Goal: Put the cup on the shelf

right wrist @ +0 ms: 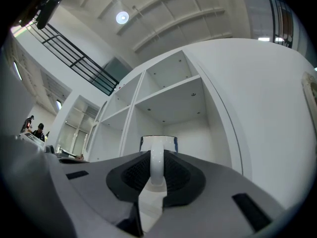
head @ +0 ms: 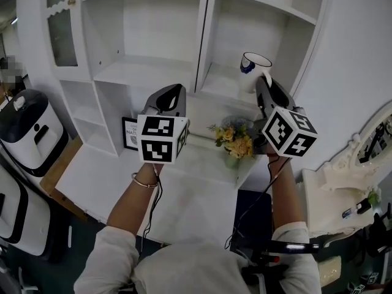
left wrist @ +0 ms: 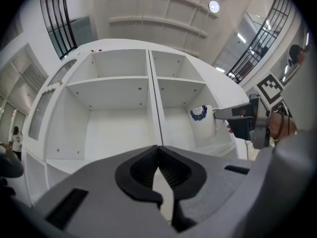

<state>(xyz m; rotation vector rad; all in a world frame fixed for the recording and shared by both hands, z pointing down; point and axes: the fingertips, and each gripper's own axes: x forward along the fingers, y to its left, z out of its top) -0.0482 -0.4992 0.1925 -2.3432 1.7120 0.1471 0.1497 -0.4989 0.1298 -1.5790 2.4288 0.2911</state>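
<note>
Home-style room set inside a large hall

A domestic corner is suggested by the white shelf unit (head: 147,72), a bunch of yellow flowers (head: 236,141), a small framed picture (head: 130,133) and an ornate white mirror frame (head: 367,149). Above these, a high beamed ceiling (left wrist: 148,14) with round lamps (left wrist: 214,6) and black railings (left wrist: 59,24) are seen, as found in an industrial or showroom building.

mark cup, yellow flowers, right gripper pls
cup (head: 252,72), head view, white side wall below the rim.
yellow flowers (head: 236,141), head view, middle of the bunch.
right gripper (right wrist: 157,168), right gripper view, between its fingers (right wrist: 182,178), shut on the cup's handle.
</note>
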